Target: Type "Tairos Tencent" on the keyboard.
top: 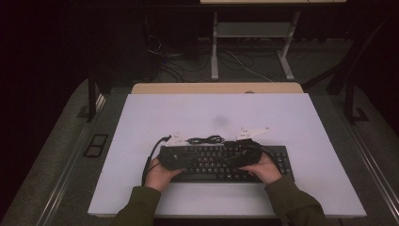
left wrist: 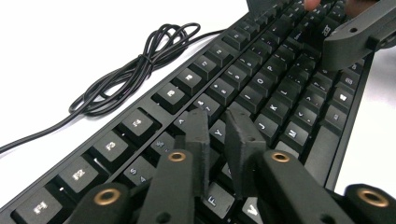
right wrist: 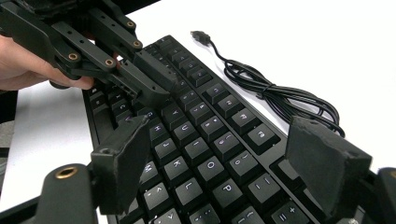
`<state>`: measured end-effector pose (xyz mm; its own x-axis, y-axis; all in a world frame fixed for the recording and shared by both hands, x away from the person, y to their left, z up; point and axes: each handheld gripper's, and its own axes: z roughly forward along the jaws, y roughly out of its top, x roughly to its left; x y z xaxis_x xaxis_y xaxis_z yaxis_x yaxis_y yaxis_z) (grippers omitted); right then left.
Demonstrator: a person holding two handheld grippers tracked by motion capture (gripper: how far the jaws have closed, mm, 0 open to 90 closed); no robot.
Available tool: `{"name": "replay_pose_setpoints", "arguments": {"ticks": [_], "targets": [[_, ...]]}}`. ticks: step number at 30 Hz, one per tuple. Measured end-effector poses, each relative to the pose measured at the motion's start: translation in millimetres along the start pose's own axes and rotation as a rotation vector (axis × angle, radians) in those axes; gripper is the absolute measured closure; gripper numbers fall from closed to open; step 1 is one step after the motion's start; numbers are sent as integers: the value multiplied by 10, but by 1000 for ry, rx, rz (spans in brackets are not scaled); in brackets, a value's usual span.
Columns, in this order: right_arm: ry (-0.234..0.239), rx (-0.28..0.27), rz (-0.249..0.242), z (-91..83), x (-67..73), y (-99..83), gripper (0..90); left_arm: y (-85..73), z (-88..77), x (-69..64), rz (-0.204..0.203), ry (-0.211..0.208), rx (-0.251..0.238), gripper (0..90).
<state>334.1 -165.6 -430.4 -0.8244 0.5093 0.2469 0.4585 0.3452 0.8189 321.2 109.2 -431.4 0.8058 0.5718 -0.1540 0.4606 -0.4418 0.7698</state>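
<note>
Keyboard (top: 226, 162) lies near the front of the white bench (top: 141, 197), both tools above its keys.
The left tool (left wrist: 219, 140) has its jaws almost together, gripping nothing; the right tool (right wrist: 224, 163) stands wide apart, empty. The step seems key pressing; next needs lowering a jaw tip onto one key. The cable (left wrist: 130, 70) lies just behind; the bench is free around.

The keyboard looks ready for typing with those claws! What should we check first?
1. Keyboard flat on the white table: ok.
2. Left gripper over the keys with a narrow gap between its jaws, nothing held: ok.
3. Right gripper jaws wide apart above the keys, nothing held: ok.
4. Cable bundled behind the keyboard, away from the keys: ok.
5. Plug lying loose on the table, not connected: not ok.
6. Jaw touching a key: cannot tell.
</note>
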Motion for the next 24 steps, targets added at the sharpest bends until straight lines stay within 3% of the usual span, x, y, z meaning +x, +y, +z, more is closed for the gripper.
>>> {"name": "replay_pose_setpoints", "arguments": {"ticks": [8, 24], "targets": [[-2, -17, -1, -70, -20, -19, 213, -5, -68, -2, -19, -7, -33, 593], [-21, -38, 7, -260, -47, -123, 205, -82, -292, 49, -12, 0, -134, 226]]}}
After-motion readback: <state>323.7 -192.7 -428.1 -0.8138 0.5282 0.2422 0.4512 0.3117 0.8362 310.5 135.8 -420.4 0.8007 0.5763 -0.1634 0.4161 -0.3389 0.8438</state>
